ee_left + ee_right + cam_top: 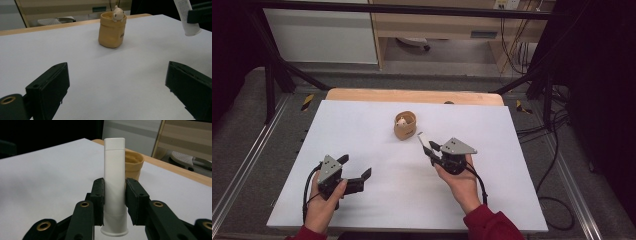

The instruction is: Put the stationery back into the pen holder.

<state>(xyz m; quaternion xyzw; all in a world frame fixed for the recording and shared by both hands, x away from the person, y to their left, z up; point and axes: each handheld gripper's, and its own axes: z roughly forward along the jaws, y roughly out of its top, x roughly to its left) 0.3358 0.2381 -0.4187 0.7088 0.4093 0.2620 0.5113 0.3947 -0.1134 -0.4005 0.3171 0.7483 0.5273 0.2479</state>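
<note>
A tan pot (405, 126) with a small pale animal figure on its rim stands past the middle of the white tabletop (362, 125). My right gripper (430, 149) hovers just right of and nearer than the pot, shut on a white tube (424, 141). In the right gripper view the tube (114, 170) stands between both pads, flat end toward the pot (133, 166), its round cap nearest the camera. My left gripper (356, 166) rests low at the near left, jaws wide open and empty. The left gripper view looks over bare table at the pot (112, 30) and tube (186, 16).
A wooden strip (412, 95) borders the table's far edge. Black frame bars (277, 70) rise at both far corners. Cables (557, 150) lie on the floor to the right. A white cabinet and wooden shelving (437, 25) stand beyond the table.
</note>
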